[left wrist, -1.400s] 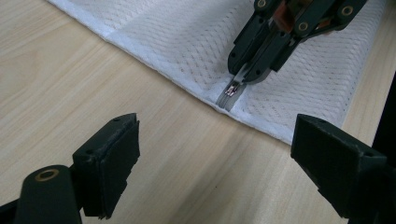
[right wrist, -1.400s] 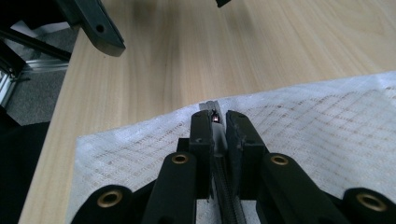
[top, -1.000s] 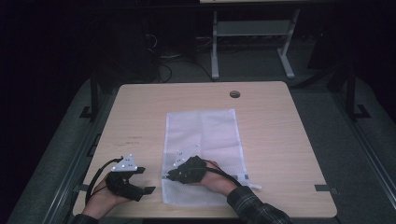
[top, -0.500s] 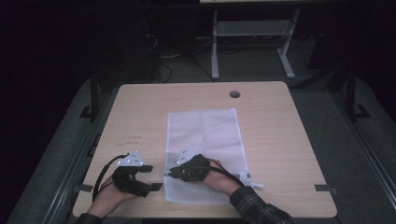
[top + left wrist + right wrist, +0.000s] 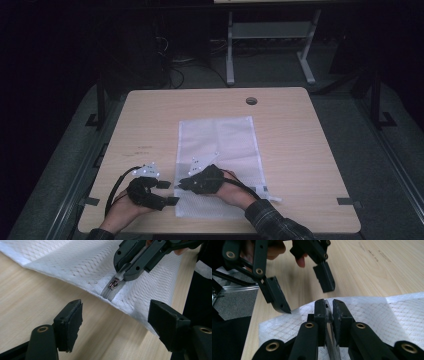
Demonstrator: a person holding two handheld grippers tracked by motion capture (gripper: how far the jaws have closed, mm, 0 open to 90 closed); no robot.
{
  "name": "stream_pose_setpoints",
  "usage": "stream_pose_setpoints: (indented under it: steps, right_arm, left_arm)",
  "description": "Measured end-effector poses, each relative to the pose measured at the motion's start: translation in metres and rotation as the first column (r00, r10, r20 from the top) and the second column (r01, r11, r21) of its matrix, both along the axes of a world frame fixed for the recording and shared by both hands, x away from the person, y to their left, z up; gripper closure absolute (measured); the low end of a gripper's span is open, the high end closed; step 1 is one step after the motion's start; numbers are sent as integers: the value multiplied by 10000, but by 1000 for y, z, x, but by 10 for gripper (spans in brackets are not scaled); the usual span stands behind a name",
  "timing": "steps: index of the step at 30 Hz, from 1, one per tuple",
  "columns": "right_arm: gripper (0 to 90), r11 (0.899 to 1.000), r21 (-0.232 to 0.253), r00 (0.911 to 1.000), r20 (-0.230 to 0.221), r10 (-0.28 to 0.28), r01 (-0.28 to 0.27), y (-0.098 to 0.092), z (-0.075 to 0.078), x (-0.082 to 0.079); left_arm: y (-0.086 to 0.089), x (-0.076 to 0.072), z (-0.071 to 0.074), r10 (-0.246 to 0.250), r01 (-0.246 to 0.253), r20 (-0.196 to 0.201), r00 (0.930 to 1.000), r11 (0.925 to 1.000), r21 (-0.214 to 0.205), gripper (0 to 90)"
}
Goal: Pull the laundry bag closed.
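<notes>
Lying flat on the table (image 5: 300,130), the white mesh bag (image 5: 220,145) is being pinched at its near-left edge by the right gripper (image 5: 181,185), closed tight on the grey zipper (image 5: 110,291), as the left gripper view is showing close up. The left gripper (image 5: 115,322) is standing open just beside the edge, its jaws having just been closing, gripping nothing.

The high view is dim with dark surroundings; the surface (image 5: 300,150) is lit from above. Both gripper views are bright, near jaws soft.
</notes>
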State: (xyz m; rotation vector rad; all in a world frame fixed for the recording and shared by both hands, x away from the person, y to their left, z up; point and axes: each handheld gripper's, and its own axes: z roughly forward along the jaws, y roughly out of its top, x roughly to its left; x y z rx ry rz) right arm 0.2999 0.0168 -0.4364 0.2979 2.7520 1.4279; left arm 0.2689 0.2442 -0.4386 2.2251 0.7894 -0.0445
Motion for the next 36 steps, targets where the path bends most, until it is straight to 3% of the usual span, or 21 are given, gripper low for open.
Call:
stream_pose_setpoints:
  steps: [7,20,25,36]
  right_arm:
    - [818,9999,108,10000,-14,8,-8,1,2,0]
    - [819,9998,203,10000,-45,-16,17,-2,4,0]
    - [819,9999,142,10000,-51,11,-11,-2,3,0]
    - [825,9993,-313,9996,163,232,-227,-2,0,-1]
  left_arm:
    - [-5,3,-6,-355,347,-525,9980,9993,-170,396]
    - [2,9,-2,-228,186,-774,9967,9984,-541,793]
    - [2,10,0,-245,202,-832,9962,9984,-523,857]
    - [3,9,3,-308,266,-943,9951,9986,-458,884]
